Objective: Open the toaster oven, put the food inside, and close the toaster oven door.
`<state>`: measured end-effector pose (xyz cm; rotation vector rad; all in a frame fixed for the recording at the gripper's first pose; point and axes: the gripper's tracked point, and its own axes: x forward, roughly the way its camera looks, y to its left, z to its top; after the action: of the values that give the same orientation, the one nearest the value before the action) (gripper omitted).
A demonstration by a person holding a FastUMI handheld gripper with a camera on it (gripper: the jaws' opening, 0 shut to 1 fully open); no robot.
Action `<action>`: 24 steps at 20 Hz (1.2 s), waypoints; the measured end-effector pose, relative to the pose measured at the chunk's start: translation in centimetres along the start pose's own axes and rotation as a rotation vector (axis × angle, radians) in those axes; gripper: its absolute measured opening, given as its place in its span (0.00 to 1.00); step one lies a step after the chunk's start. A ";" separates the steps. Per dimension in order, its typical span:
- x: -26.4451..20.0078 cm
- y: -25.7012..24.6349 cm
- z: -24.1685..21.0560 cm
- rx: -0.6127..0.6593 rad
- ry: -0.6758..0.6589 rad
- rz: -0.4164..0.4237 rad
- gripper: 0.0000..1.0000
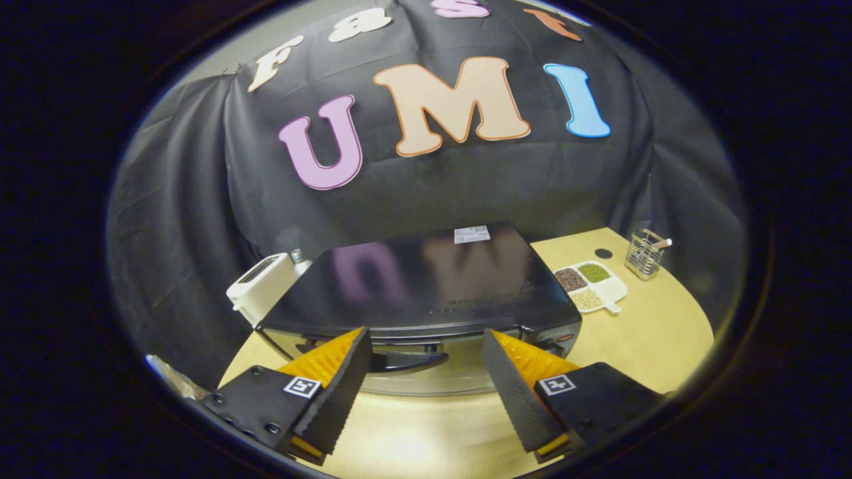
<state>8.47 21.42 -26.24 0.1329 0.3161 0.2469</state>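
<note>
While the toaster oven sits door-up and closed, the gripper hovers spread wide. Its fingers flank the door handle, likely lined up for grasping.

Staged kitchen corner inside a recording booth, not a lived-in home. Landmark: black toaster oven on a pale wooden table, door shut, handle on its front. Behind the oven and around both its sides hangs black cloth in folds, serving as wall; a strip of plain grey wall shows above the cloth's upper left. Left of the oven, close to its rear corner: white toaster, with a small bottle just behind it. Right of the oven: white divided dish with three sorts of dried beans or grains. Farther right and back: wire holder. The gripper hangs spread before the oven's handle, fingers gripping nothing.
</note>
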 end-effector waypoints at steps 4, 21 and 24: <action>0.0 0.0 0.0 0.002 0.001 -0.001 1.00; -8.9 2.4 11.1 -0.090 -0.171 -0.003 0.99; -11.6 2.5 14.1 -0.135 -0.234 -0.022 0.99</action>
<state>1.80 19.49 -9.13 0.0243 0.0675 0.2280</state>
